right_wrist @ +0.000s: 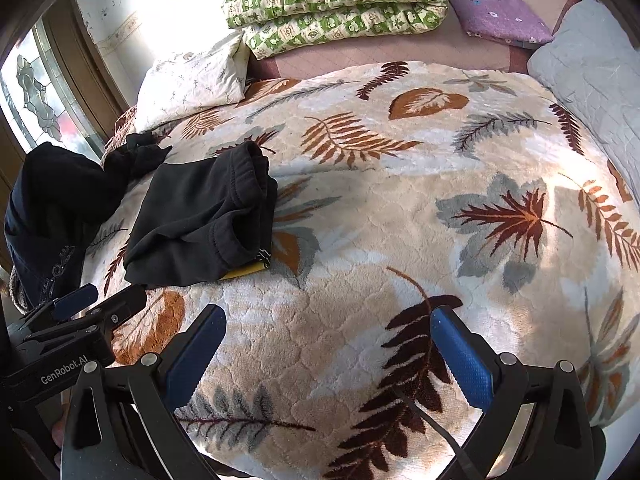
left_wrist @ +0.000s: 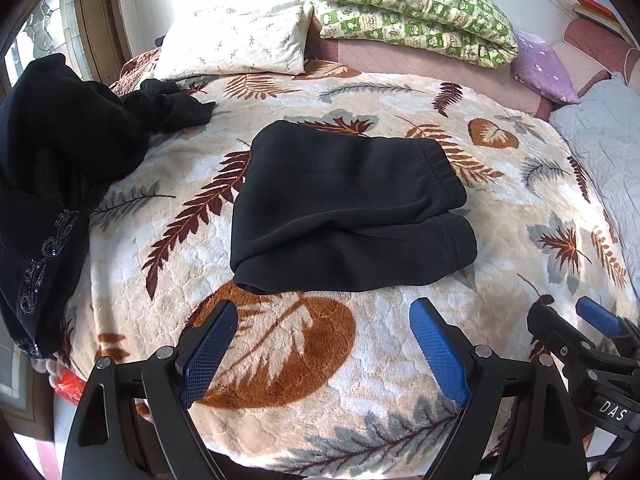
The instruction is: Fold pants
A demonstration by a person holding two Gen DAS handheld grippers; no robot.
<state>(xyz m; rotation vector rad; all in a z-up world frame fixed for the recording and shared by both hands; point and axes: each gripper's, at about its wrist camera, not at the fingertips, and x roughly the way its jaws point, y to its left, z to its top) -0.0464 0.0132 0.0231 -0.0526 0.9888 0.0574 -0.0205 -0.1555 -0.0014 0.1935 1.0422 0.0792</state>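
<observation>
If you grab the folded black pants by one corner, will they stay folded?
Probably not. The black pants look like soft, thick fleece, so the layers would likely droop and fall open. They look bulky, maybe a little heavy. The fuzzy blanket would likely drag on them if pushed.

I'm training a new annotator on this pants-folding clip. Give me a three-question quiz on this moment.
1. True or false: the left tongs are clamped on the black pants.
2. Multiple choice: the pants lie A) spread flat at full length, B) folded into a compact bundle, C) hanging off the bed's edge.
3. Fill in: the pants rest on a blanket printed with ____.

Key: 1 false, both the left and right tongs stand open and empty above the blanket; 2 B; 3 leaves.
</observation>
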